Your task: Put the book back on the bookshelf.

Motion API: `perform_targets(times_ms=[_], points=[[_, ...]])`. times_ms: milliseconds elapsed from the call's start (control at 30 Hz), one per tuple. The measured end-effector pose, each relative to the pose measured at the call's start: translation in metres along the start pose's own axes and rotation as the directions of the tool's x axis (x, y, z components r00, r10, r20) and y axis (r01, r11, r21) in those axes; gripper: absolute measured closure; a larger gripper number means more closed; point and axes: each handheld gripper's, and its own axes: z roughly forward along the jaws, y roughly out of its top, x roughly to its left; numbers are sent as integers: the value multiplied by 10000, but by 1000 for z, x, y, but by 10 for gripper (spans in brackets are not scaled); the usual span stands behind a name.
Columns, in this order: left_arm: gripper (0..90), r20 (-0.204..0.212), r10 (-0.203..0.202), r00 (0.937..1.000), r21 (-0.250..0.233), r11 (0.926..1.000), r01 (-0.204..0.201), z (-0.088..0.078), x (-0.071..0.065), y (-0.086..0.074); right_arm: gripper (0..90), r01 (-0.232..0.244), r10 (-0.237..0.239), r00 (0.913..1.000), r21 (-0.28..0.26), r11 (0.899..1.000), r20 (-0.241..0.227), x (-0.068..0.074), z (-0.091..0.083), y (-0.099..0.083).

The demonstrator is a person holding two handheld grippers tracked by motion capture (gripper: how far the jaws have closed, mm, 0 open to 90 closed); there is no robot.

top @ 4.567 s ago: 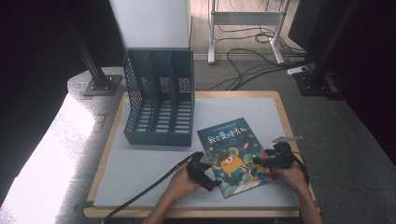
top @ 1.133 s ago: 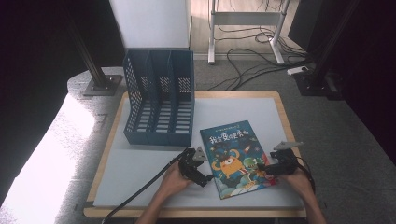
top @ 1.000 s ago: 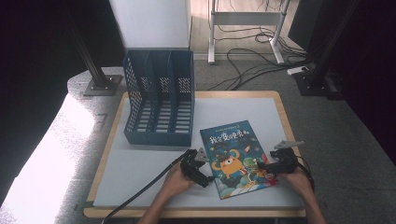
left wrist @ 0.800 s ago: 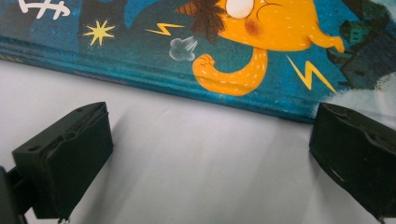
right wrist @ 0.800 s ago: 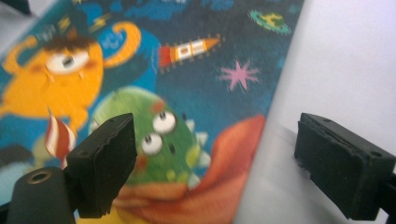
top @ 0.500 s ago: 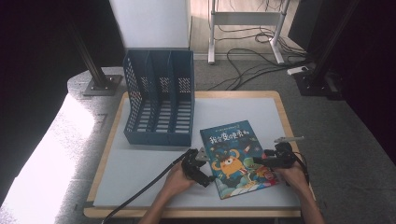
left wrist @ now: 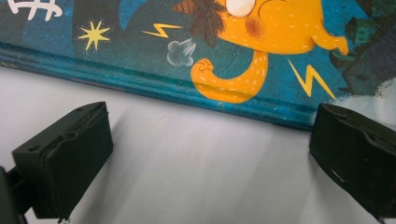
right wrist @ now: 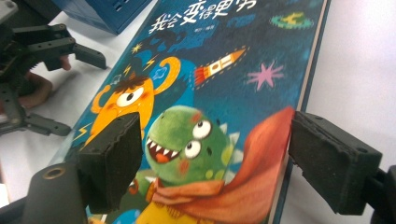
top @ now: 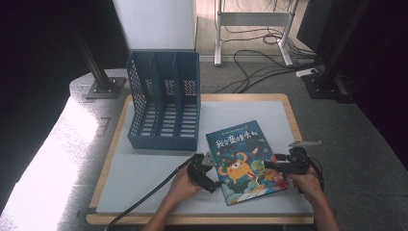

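A blue file rack (top: 164,101) with three compartments is seen at the far left of the worktop (top: 144,168), lying well apart from the claws. Nearer, the left claw (top: 208,166) is held low at the left edge of the picture book (top: 245,161); its jaws are spread wide with only bare worktop between them, and the book's edge (left wrist: 187,88) is seen just beyond their tips. The book is laid flat, cover up, on the near right part of the worktop. At its right edge the right claw (top: 270,162) is positioned with its jaws released and wide apart, one over the cover (right wrist: 210,116) and one beyond the right edge; no pressing on the book is seen
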Motion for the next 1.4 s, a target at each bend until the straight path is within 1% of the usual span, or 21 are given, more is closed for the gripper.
perform_targets(times_ms=[100,133,167,200,233,267,300,333,433,533,633,733,867,1033,1200,1400], points=[[0,-1,-1,10000,-4,10000,1,0,0,0,180,-317,312,9990,-151,9994,-335,0,-5,-4],[0,-2,0,10000,0,10000,0,0,0,0,242,-438,426,9971,-175,9989,-638,-1,-6,-6],[0,0,-4,10000,-5,10000,4,0,0,0,275,-607,592,9910,-90,9981,-1200,-2,-6,-8],[0,-4,-2,10000,-3,10000,2,0,0,0,304,-769,732,9743,-89,9970,-2132,0,-4,-10],[0,-3,-1,10000,-3,10000,1,0,0,0,299,-657,627,9731,-61,9978,-2217,4,-2,-11],[0,-4,-2,10000,-4,10000,2,0,0,0,289,-130,156,9868,173,9998,-1610,11,-1,-10],[0,-5,-5,10000,-6,10000,5,0,0,0,288,253,-206,9925,381,9990,-1205,14,0,-9],[0,-7,-2,10000,-6,10000,2,0,0,0,285,584,-522,9942,639,9962,-944,17,1,-8],[0,-11,-2,10000,-8,10000,2,0,0,0,303,706,-592,9929,1109,9913,-1034,13,2,-3],[0,-6,-2,10000,-8,10000,2,0,0,0,300,857,-741,9935,1385,9866,-867,10,4,3],[0,-7,-2,10000,-9,10000,2,0,0,0,281,918,-818,9942,1548,9837,-696,6,6,9],[0,-5,-2,10000,-6,10000,2,0,0,0,277,970,-871,9940,1677,9811,-656,2,8,15],[0,-3,-4,10000,-8,10000,4,0,0,0,270,1051,-946,9931,1691,9800,-687,-2,12,23],[0,-1,-4,10000,-8,10000,4,0,0,0,338,1143,-1054,9927,1779,9774,-585,-5,18,33],[0,-13,5,10000,-22,10000,-5,0,0,0,400,1006,-891,9935,1818,9782,-703,-10,21,42],[0,-56,41,10000,15,10000,-41,0,-1,0,452,891,-764,9938,1667,9820,-812,-15,20,48]])
